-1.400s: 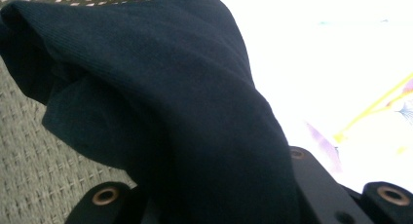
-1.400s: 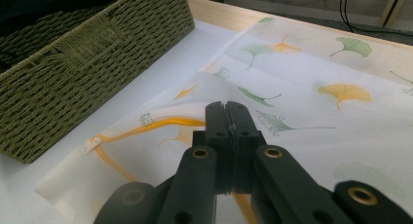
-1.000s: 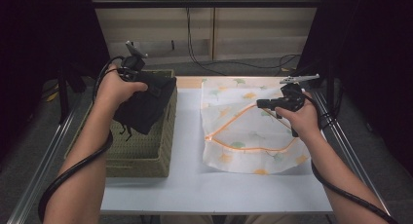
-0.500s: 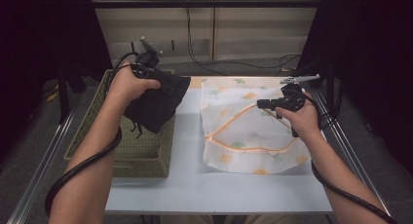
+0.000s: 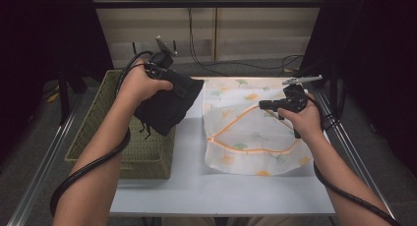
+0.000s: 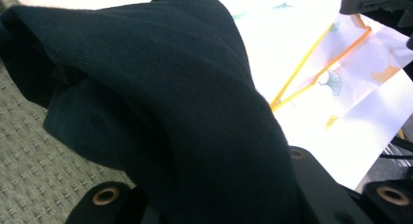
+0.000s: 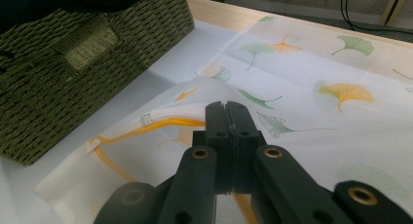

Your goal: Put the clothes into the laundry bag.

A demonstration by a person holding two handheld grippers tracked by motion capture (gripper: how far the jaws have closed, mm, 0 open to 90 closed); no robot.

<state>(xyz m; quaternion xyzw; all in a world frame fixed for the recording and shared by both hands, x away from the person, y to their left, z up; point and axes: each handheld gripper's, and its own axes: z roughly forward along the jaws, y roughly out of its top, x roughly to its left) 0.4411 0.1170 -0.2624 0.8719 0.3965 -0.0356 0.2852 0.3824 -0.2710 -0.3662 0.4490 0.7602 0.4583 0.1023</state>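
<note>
White tabletop point(image 5: 196, 177) is seen from above: a black garment point(image 5: 164, 105) is held by the left gripper point(image 5: 160, 69) at 10 o'clock, over the wicker basket point(image 5: 123, 152). Beside it, a mesh laundry bag point(image 5: 251, 137) is pinched at its orange zipper edge by the right gripper point(image 5: 268, 105). Along the left gripper view, the garment point(image 6: 160, 112) is draped over the jaws. Along the right gripper view, closed jaws grip the bag's point(image 7: 311, 112) edge at 6 o'clock.

Bare white tabletop point(image 5: 196, 182); cables point(image 5: 231, 64) on floor behind.

Gripper point(image 7: 228, 118): jaws pinched on the bag's orange edge
Bag point(image 7: 311, 107): white, leaf pictures
Basket point(image 7: 73, 63): green, beside bag
</note>
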